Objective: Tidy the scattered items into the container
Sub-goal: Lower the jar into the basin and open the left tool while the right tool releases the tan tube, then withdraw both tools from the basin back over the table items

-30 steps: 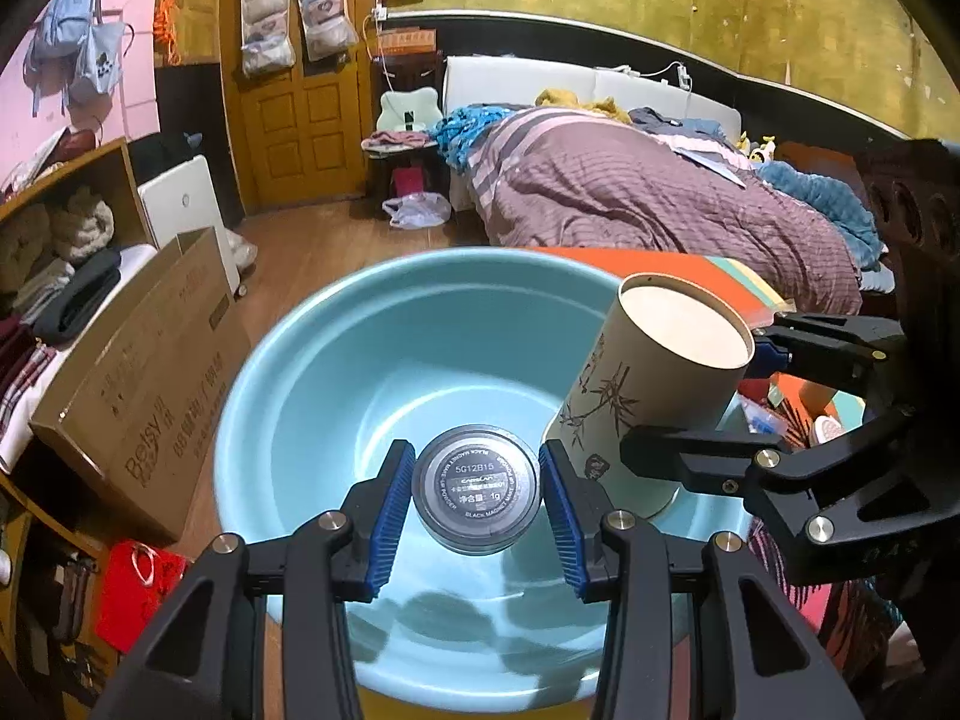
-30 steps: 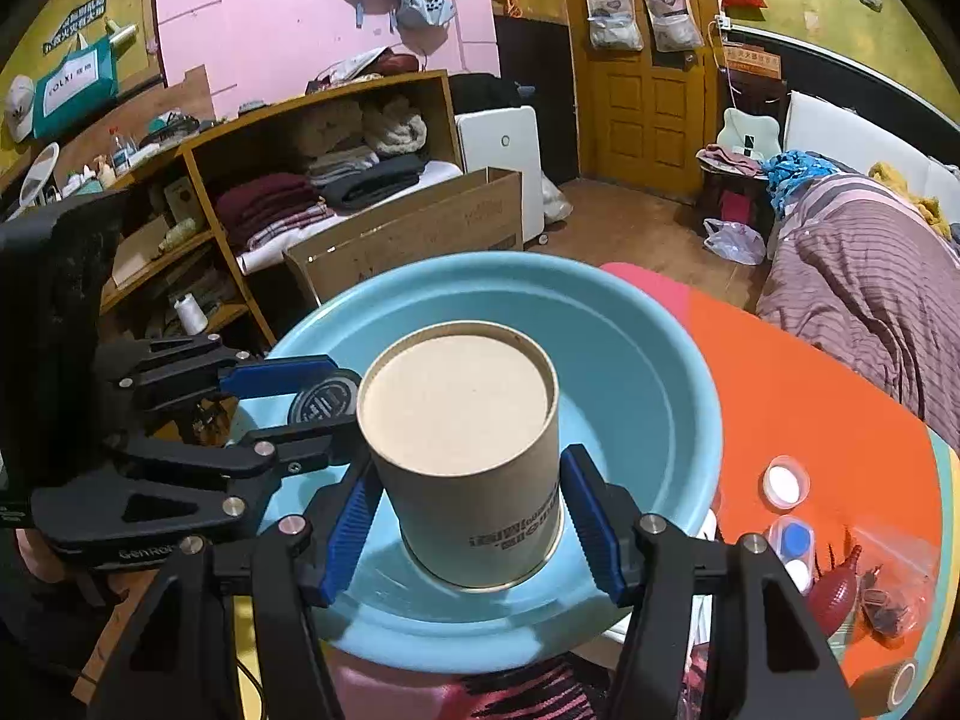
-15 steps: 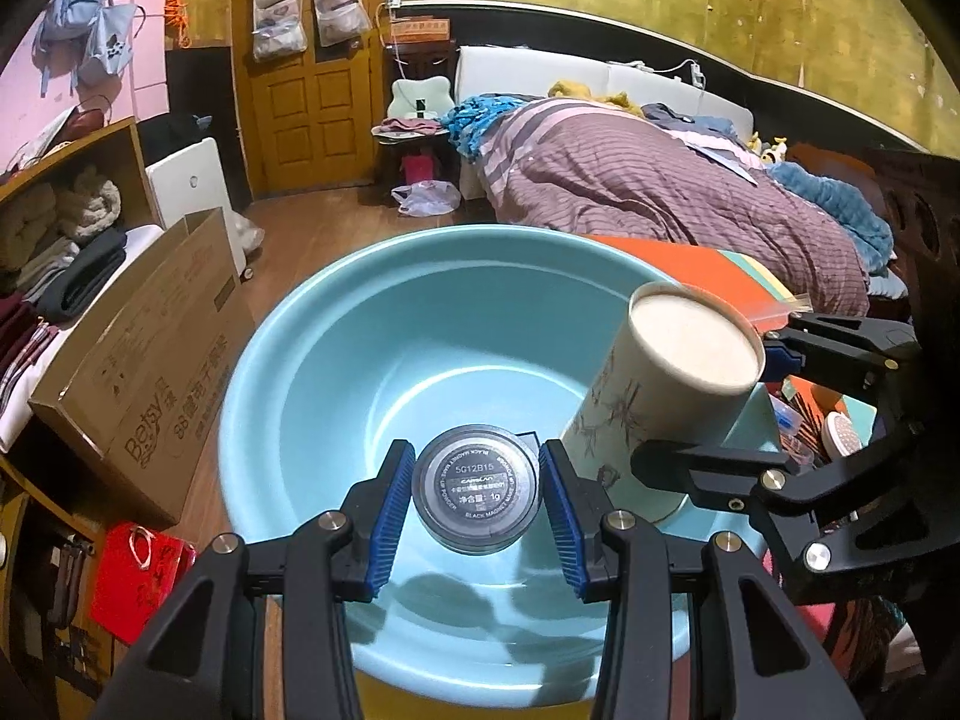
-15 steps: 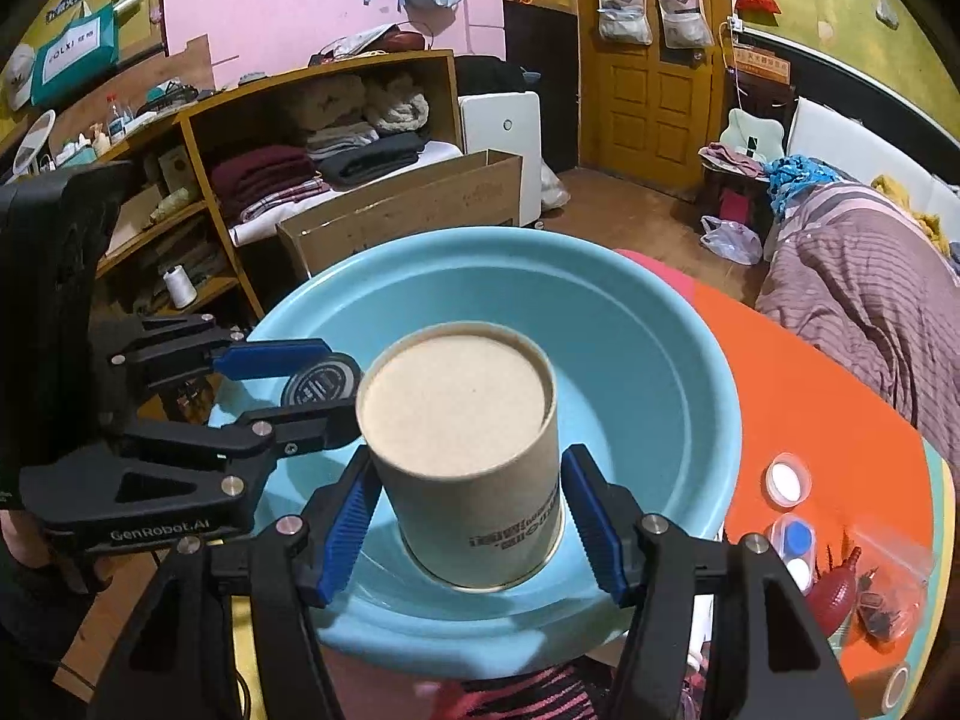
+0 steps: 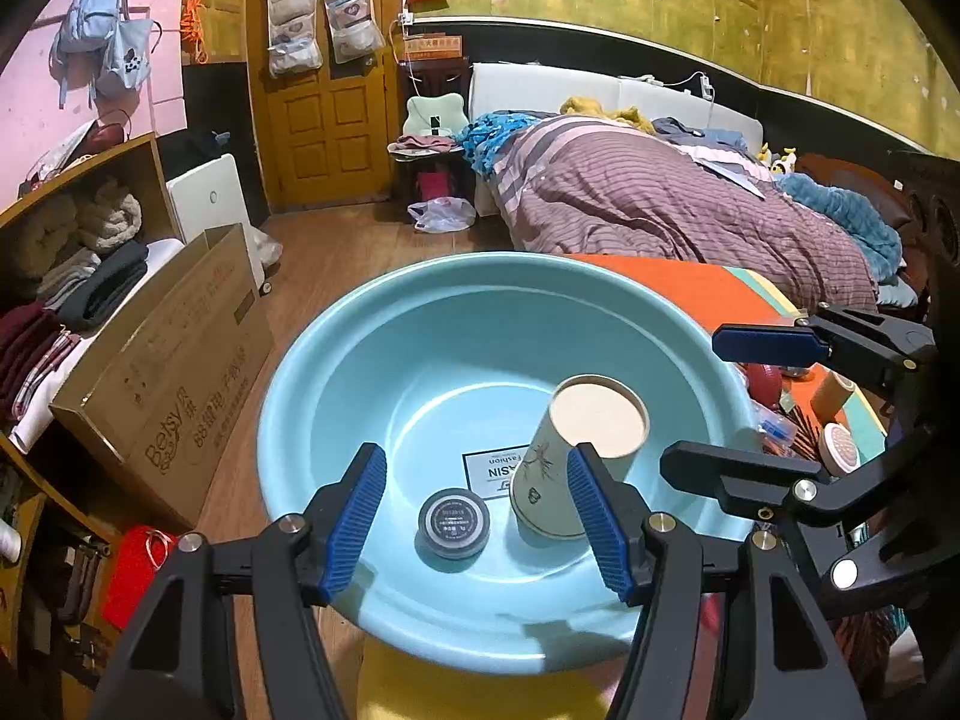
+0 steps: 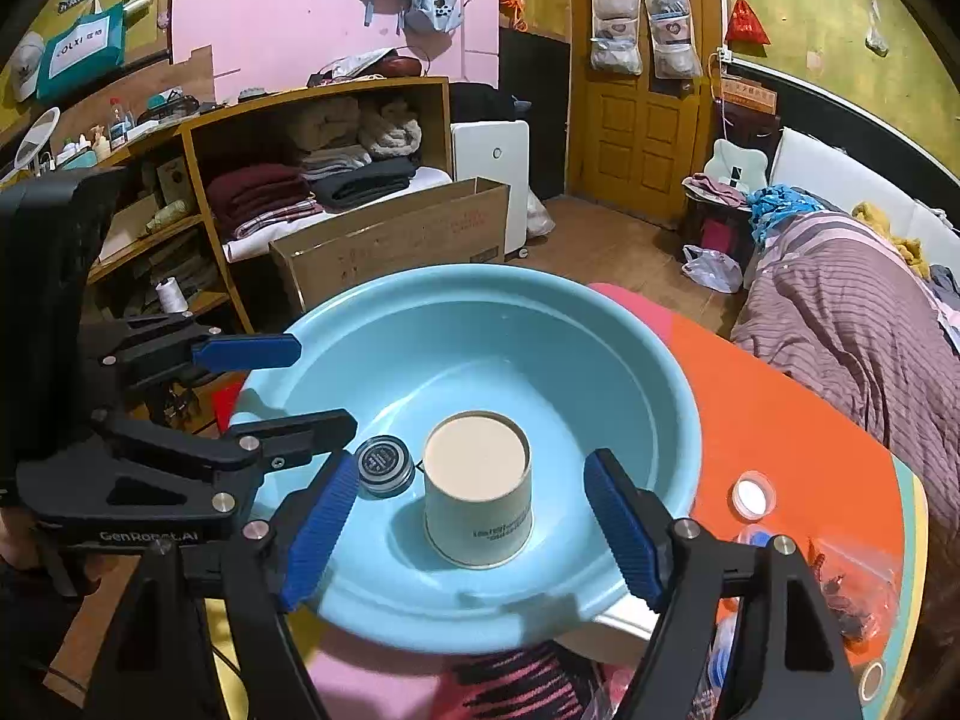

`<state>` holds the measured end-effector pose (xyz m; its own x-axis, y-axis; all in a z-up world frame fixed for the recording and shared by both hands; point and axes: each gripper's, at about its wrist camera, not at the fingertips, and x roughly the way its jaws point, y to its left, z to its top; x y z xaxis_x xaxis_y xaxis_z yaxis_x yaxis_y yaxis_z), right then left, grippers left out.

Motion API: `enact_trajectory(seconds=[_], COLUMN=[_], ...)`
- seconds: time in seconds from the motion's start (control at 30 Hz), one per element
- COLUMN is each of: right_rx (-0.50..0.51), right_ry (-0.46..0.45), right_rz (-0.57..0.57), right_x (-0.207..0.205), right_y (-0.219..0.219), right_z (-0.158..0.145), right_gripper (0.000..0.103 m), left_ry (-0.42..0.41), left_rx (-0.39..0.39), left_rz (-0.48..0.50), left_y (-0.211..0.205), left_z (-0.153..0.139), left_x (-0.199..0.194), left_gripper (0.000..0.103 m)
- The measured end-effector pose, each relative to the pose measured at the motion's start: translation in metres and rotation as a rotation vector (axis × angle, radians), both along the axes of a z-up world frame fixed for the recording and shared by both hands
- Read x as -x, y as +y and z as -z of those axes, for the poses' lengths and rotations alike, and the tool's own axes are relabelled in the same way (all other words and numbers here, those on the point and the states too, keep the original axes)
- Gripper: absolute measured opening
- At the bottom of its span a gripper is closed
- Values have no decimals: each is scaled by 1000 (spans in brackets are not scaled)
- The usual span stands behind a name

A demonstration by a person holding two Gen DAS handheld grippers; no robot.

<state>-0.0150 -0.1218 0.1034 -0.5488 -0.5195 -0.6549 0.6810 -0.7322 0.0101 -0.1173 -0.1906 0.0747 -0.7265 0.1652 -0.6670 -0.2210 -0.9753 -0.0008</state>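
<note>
A light blue plastic basin sits on the table. Inside it a pale cardboard tube stands upright on the bottom. Beside the tube lies a small round black tin. My left gripper hangs open above the tin, nothing between its blue pads. It also shows in the right wrist view as the left gripper. My right gripper is open wide above the tube, apart from it; in the left wrist view the right gripper stands at the basin's right rim.
Loose items lie on the orange table right of the basin: a white lid, a blue lid, a clear bag, a tape roll. A cardboard box, shelves and a bed surround the table.
Both grippers have opened and let go. The tin and the tube now rest on the basin's bottom, and both grippers have risen and drawn back from them.
</note>
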Motion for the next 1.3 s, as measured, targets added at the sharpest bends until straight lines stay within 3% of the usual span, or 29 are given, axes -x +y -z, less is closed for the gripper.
enact_trajectory(seconds=[0.8,1.3], right_rx=[73,107], right_ry=[-22,-76], right_rz=[131,249], right_x=[-59,-92], right_y=[86,157], right_z=[-15,5], right_gripper=[82,86], left_ry=[37,25], left_rx=[60,81], left_rz=[62,171], left_y=[53,116], left_z=[-16,-4], left_x=[-50,-88], left_gripper=[85,85])
